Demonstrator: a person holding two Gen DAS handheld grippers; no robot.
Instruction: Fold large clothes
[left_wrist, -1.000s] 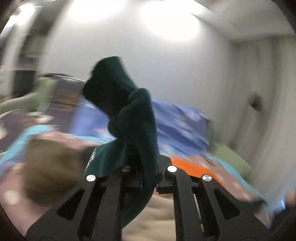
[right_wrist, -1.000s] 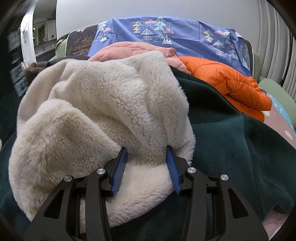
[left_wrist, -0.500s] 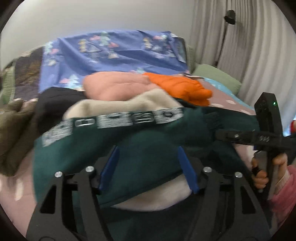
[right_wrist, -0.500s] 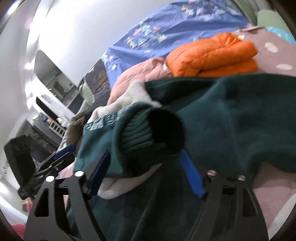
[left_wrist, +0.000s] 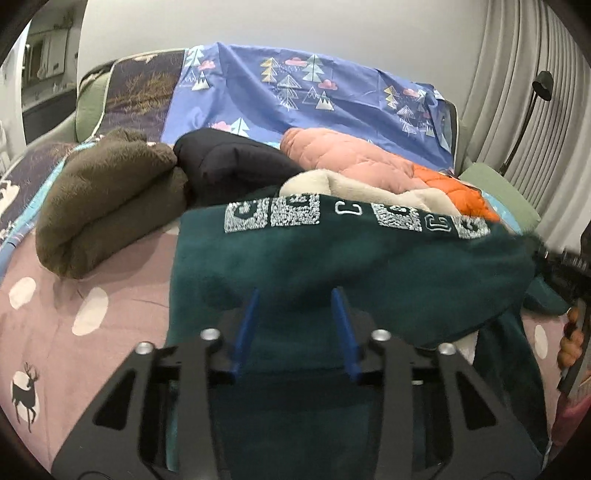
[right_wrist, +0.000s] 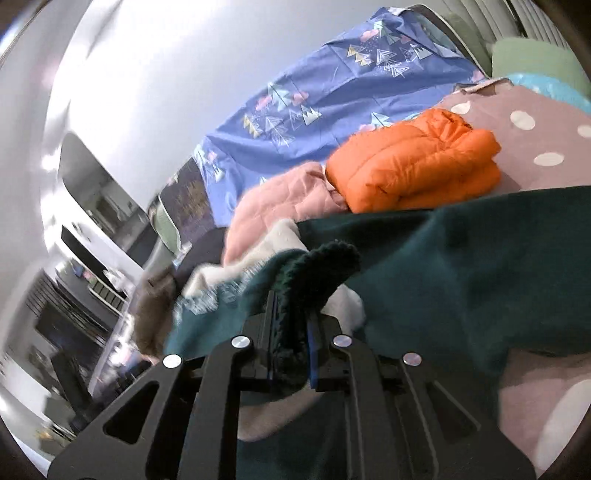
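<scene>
A dark green fleece jacket (left_wrist: 351, 266) with a cream lining (left_wrist: 369, 188) and a band of white letter patches lies on the bed, one sleeve folded across its body. My left gripper (left_wrist: 295, 321) is open, its blue pads resting over the green fabric without holding it. In the right wrist view the same jacket (right_wrist: 480, 266) spreads to the right. My right gripper (right_wrist: 290, 332) is shut on the ribbed green sleeve cuff (right_wrist: 317, 269), which sticks up between the pads.
Folded garments lie behind the jacket: a brown fleece (left_wrist: 107, 199), a black one (left_wrist: 236, 166), a pink puffer (left_wrist: 343, 155) and an orange puffer (right_wrist: 417, 162). The bed has a pink dotted sheet (left_wrist: 55, 317) and a blue tree-print cover (left_wrist: 303, 96). A curtain hangs at right.
My left gripper let go of the green sleeve it held aloft and now rests open over the jacket. My right gripper left the cream lining and closed on the sleeve cuff.
</scene>
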